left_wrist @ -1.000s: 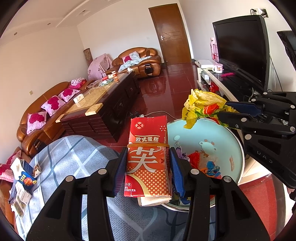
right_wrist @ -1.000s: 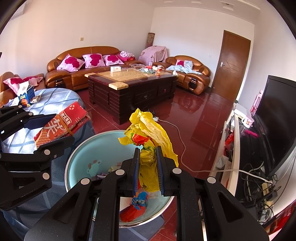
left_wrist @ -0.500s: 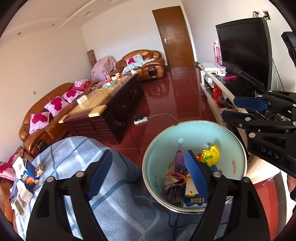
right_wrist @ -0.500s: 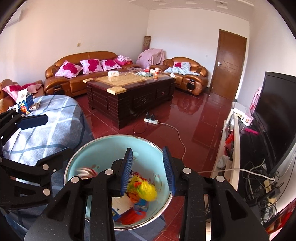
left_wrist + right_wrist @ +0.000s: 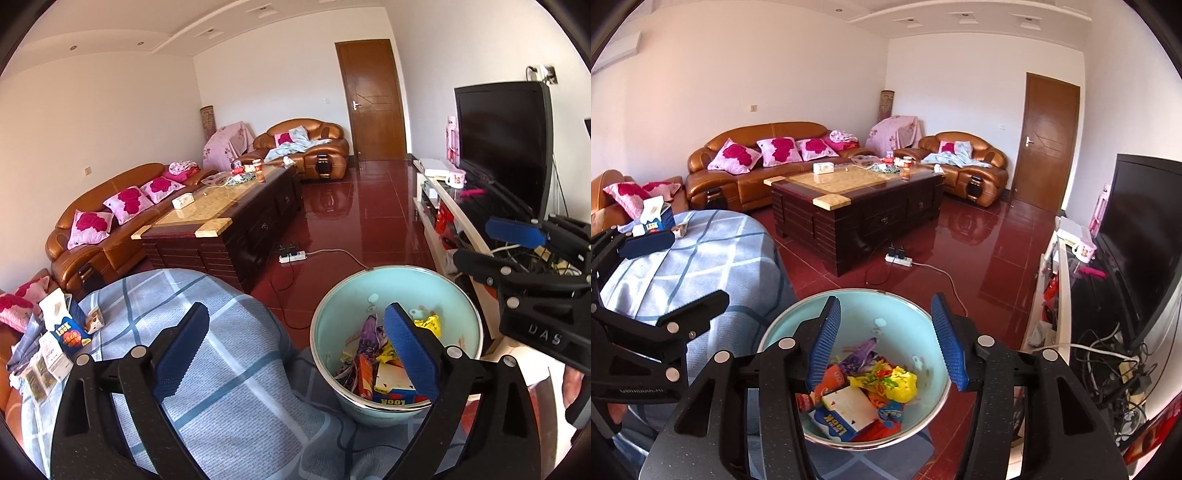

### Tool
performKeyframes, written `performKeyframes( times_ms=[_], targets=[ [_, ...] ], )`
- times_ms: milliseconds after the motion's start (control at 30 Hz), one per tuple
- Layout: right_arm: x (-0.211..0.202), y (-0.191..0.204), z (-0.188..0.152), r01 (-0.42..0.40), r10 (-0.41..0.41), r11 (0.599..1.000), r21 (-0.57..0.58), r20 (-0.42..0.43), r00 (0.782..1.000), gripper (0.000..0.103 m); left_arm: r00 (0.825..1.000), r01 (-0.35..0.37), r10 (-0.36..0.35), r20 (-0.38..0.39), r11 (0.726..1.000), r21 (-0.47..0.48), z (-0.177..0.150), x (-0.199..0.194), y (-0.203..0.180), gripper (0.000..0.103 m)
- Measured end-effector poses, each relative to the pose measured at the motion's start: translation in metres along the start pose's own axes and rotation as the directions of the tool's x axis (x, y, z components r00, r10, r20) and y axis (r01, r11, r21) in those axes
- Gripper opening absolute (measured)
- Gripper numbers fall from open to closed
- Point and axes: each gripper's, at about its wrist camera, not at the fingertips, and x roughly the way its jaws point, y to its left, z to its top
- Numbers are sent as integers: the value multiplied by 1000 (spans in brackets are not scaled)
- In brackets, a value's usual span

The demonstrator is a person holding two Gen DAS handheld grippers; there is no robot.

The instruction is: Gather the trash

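Observation:
A light blue trash bin (image 5: 343,306) (image 5: 897,308) stands on the floor beside a round table with a blue checked cloth (image 5: 229,369). Inside the bin lie a yellow plastic bag (image 5: 899,380), a white-and-blue box (image 5: 842,413) (image 5: 391,397) and other wrappers. My left gripper (image 5: 295,317) hovers over the table's edge and the bin's left side, jaws opening wide and empty. Directly above the bin, my right gripper (image 5: 885,302) has its jaws opening with nothing between them. More boxes and papers (image 5: 62,339) lie at the table's far side.
A dark wooden coffee table (image 5: 857,199) stands in the middle of the room, with leather sofas (image 5: 757,162) behind it. A power strip (image 5: 899,260) and its cable lie on the red tiled floor. A TV (image 5: 1137,240) on a low stand lines the right wall.
The left gripper let go of the red carton and the right gripper let go of the yellow bag; both now lie in the bin. Both sets of jaws spread apart and both grippers rose a little.

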Motion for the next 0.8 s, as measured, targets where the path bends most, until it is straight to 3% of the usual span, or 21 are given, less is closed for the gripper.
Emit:
performKeyframes(
  times_ms=[800],
  targets=[
    [-5,-2,0,1,-1,1000,-14,14,1000,52,1000,-19,20,19,999,-37,2,-14,12,97]
  ],
)
